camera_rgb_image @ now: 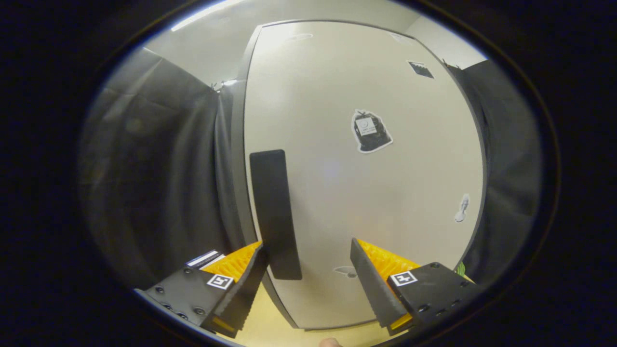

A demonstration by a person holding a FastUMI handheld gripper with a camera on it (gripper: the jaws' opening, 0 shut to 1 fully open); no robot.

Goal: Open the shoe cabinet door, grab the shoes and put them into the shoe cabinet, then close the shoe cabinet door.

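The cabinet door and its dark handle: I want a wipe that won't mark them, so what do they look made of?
The cabinet door looks like pale laminated or painted board with a smooth satin finish: flat, with a soft sheen. Stickers are stuck on it. The handle, between the open gripper's fingers near the left one, is a matte dark slab, probably plastic or coated metal; the view can't settle which.

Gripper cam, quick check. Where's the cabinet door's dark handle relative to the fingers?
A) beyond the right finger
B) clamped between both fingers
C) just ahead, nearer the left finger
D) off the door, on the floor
C: the gripper is open, and the dark handle on the closed door stands just ahead beside the left finger, untouched.
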